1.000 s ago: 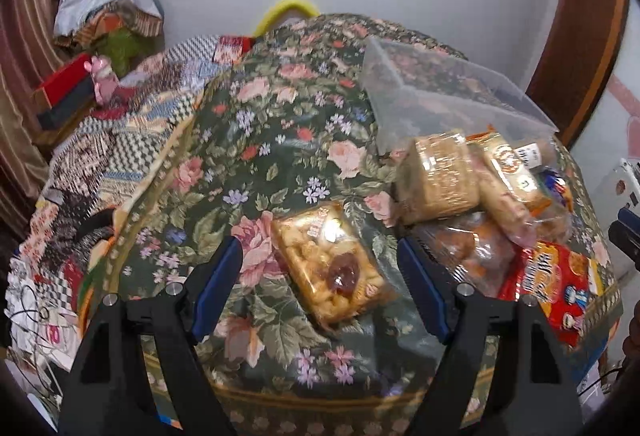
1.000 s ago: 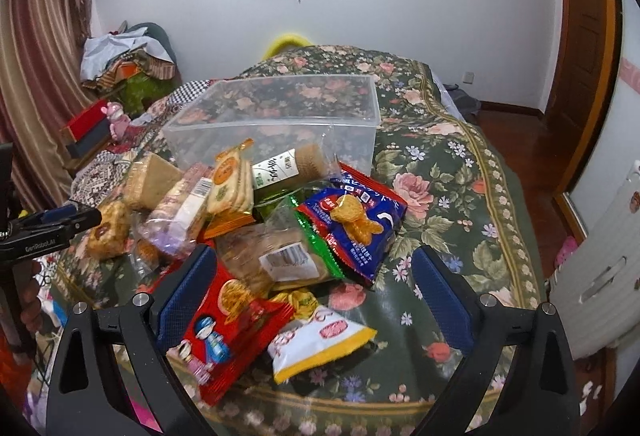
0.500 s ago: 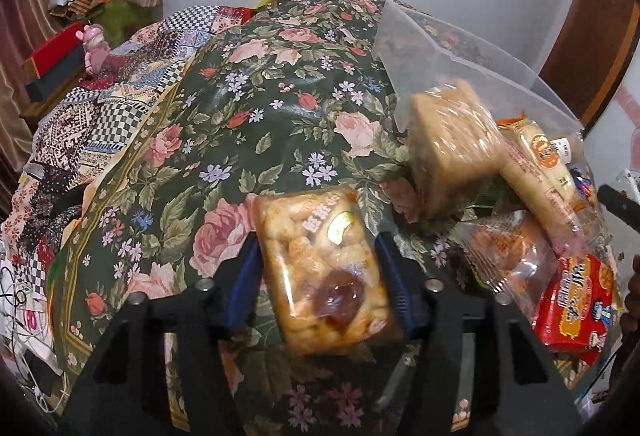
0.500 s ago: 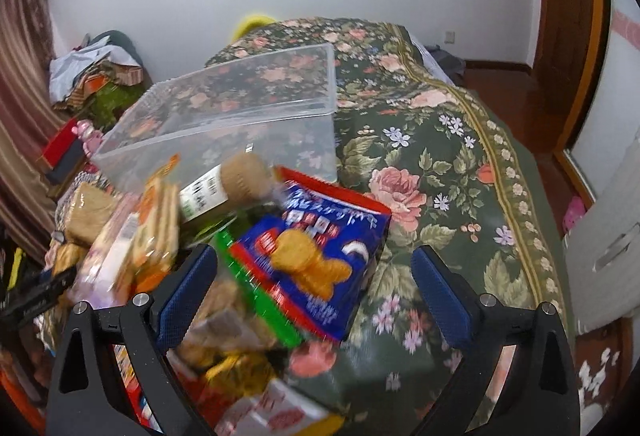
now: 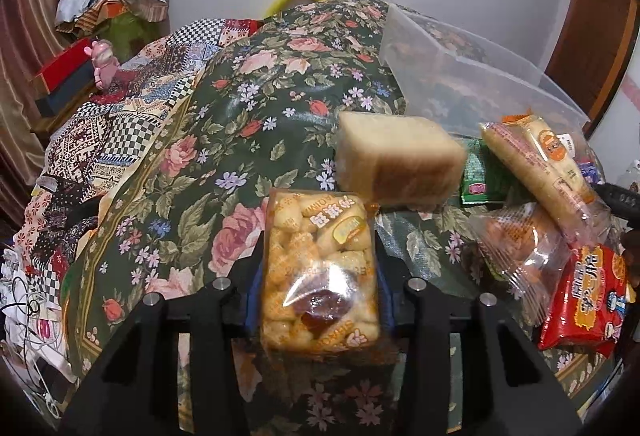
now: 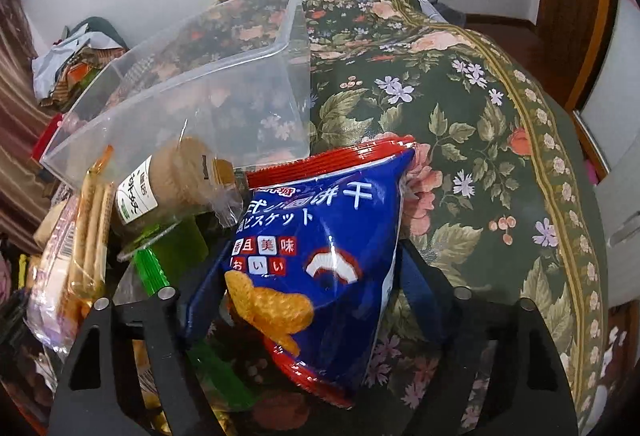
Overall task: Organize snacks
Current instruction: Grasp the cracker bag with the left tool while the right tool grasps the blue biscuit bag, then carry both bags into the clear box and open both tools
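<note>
The bed (image 5: 224, 124) under its floral cover carries everything; the clear plastic bin (image 6: 192, 104) sits on it, open and apparently empty, just behind the snack heap. From the right claw (image 6: 310, 284) the bin lies ahead and to the left, its near wall almost touching the top of the blue biscuit bag (image 6: 320, 244) that claw has clamped, bag's long axis pointing up toward the bin. From the left claw (image 5: 318, 276) the bin is ahead and to the right, well apart, past the pale cake block (image 5: 396, 160). Left claw is closed on the clear puffed-snack pack (image 5: 318, 268) (long axis along the fingers). Right hand is nearer, likely drops first.
</note>
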Demonstrator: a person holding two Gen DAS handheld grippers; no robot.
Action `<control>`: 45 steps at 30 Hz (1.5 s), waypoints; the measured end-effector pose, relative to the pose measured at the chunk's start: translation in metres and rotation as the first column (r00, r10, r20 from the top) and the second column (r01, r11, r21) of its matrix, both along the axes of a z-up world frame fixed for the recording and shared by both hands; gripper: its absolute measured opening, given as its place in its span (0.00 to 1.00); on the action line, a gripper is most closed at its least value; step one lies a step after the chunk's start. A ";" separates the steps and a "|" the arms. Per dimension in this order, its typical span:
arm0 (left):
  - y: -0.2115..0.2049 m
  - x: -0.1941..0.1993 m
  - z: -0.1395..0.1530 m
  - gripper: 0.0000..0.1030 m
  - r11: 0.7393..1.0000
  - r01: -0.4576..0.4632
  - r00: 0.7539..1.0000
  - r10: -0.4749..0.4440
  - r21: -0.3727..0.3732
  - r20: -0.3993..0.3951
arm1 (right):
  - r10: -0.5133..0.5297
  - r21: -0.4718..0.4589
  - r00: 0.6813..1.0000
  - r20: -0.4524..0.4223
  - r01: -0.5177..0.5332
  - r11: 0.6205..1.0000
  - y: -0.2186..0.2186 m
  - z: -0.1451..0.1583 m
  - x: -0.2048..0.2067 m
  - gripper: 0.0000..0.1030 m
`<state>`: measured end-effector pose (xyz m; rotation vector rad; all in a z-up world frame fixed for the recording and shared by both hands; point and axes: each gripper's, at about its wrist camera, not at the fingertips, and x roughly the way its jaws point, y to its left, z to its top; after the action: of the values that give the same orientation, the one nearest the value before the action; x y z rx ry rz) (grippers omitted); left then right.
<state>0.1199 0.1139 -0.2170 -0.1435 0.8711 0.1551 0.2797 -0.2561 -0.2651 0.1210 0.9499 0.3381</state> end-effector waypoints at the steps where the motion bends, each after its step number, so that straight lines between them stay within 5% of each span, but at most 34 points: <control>1: 0.000 -0.002 0.003 0.43 1.000 -0.001 1.000 0.001 0.006 0.007 | 0.011 0.002 1.000 0.006 -0.011 1.000 0.000 0.002 -0.004 0.65; 12: -0.011 -0.009 0.042 0.43 0.999 0.018 0.997 -0.020 0.028 0.081 | -0.017 0.009 0.999 0.045 0.016 1.000 -0.018 0.022 -0.030 0.54; 24: -0.037 0.011 0.090 0.43 0.997 0.079 0.986 -0.082 0.026 0.146 | 0.000 0.036 0.979 0.206 -0.007 0.999 -0.025 0.089 -0.059 0.54; 35: -0.068 0.044 0.136 0.43 0.989 0.137 0.965 -0.145 0.049 0.219 | 0.041 0.078 0.953 0.301 -0.067 0.995 -0.002 0.120 -0.039 0.54; 45: -0.087 0.091 0.138 0.43 0.989 0.144 0.967 -0.147 0.032 0.210 | 0.095 0.105 0.944 0.316 -0.134 0.985 0.032 0.124 -0.020 0.54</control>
<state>0.2107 0.0270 -0.0792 -0.0787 0.6649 0.0087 0.2592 -0.2245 -0.1412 0.1235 0.6249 0.5091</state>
